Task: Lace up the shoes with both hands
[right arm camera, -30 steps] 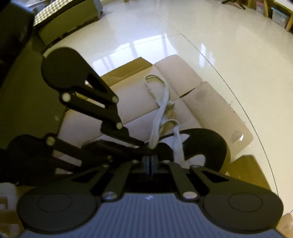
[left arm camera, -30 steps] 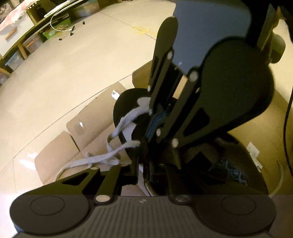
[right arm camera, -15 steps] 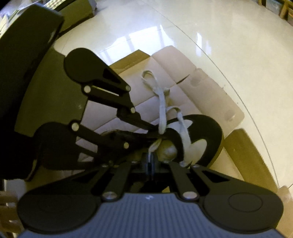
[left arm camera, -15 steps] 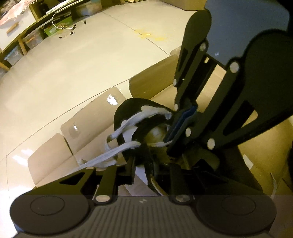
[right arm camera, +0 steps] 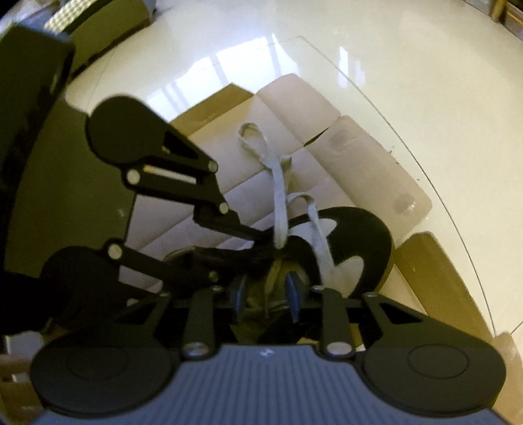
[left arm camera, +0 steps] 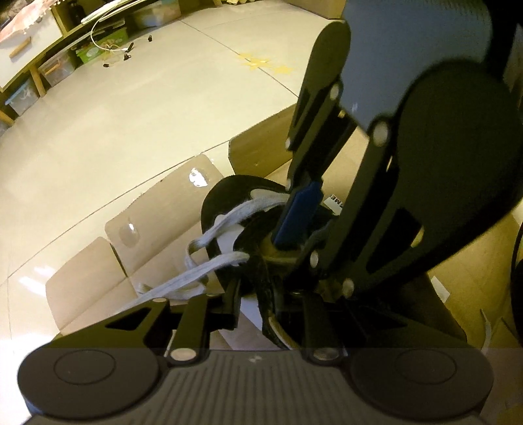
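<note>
A black shoe (left arm camera: 228, 199) with a white lining lies on flattened cardboard; it also shows in the right wrist view (right arm camera: 366, 242). Its flat grey-white lace (left arm camera: 209, 264) runs out of the eyelets and trails in loops over the cardboard (right arm camera: 278, 183). My left gripper (left arm camera: 261, 294) has its jaws apart around the black edge of the shoe's opening. My right gripper (right arm camera: 266, 292) is open, its blue pads (right arm camera: 291, 291) held over the shoe's opening with nothing between them. The right gripper crosses the left wrist view from the upper right (left arm camera: 300, 209).
The cardboard sheet (right arm camera: 359, 157) lies on a glossy pale floor (left arm camera: 130, 114). A low shelf with storage bins (left arm camera: 39, 68) and a cable stand at the far left. A checkered box (right arm camera: 98, 19) stands at the upper left of the right wrist view.
My right gripper was shut on the lace a second ago and has opened and let it go. It has also lifted away from the left gripper. The shoe has stayed in place.
</note>
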{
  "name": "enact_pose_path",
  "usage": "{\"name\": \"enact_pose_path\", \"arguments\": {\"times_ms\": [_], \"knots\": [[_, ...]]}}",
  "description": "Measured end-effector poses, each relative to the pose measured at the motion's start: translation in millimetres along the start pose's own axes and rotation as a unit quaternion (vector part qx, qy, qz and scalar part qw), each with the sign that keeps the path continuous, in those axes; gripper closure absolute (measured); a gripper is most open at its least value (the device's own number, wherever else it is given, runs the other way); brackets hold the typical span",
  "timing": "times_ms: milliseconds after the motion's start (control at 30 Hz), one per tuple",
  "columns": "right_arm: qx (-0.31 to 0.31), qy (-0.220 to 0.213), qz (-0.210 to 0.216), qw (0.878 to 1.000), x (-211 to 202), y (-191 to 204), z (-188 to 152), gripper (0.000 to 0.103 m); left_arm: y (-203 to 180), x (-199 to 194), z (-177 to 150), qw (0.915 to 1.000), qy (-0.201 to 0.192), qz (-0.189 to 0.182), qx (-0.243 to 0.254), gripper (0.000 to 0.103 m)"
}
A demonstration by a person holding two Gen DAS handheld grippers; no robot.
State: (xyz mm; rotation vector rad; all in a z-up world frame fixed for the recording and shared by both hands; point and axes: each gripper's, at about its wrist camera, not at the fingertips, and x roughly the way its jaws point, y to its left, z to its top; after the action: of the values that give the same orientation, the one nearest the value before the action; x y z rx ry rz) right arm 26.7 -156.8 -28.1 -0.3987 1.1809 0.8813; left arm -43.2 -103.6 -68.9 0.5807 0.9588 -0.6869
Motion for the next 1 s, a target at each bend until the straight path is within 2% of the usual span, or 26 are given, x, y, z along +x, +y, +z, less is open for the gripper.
{"name": "enact_pose_path", "arguments": {"times_ms": [200, 433, 467, 500, 533, 733, 867, 1000], "knots": [[-0.018, 0.016, -0.014, 1.0, 10.2, 3.6, 7.2, 0.079, -2.0, 1.0, -1.6, 0.9998, 0.001, 0.008, 0.017, 0.084], [0.008, 0.038, 0.003, 0.999, 23.5, -7.1, 16.1, 0.083, -2.1, 3.6, -1.0, 0.9997, 0.007, 0.014, 0.02, 0.084], [0.006, 0.038, 0.001, 0.999, 24.9, -6.8, 14.7, 0.085, -2.7, 4.2, -0.1, 0.9996, 0.007, 0.016, 0.022, 0.084], [0.004, 0.037, -0.001, 0.999, 26.3, -6.5, 13.3, 0.099, -3.5, 4.6, 0.7, 0.9996, 0.005, 0.017, 0.02, 0.083], [0.01, 0.034, 0.001, 0.999, 27.0, -6.1, 11.0, 0.102, -4.5, 4.9, 1.4, 0.9997, 0.003, 0.018, 0.017, 0.083], [0.029, -0.003, 0.013, 0.999, 6.2, -7.5, 2.2, 0.102, -6.0, 3.1, -3.2, 0.9993, 0.001, 0.036, -0.005, 0.083], [0.051, -0.014, 0.053, 0.997, -19.0, -9.5, -1.5, 0.102, -5.4, 0.1, -7.0, 0.9985, 0.001, 0.052, -0.015, 0.083], [0.024, 0.011, 0.066, 0.997, -41.5, 7.6, -6.3, 0.101, -4.0, 2.4, -7.9, 0.9973, -0.007, 0.068, -0.025, 0.083]]}}
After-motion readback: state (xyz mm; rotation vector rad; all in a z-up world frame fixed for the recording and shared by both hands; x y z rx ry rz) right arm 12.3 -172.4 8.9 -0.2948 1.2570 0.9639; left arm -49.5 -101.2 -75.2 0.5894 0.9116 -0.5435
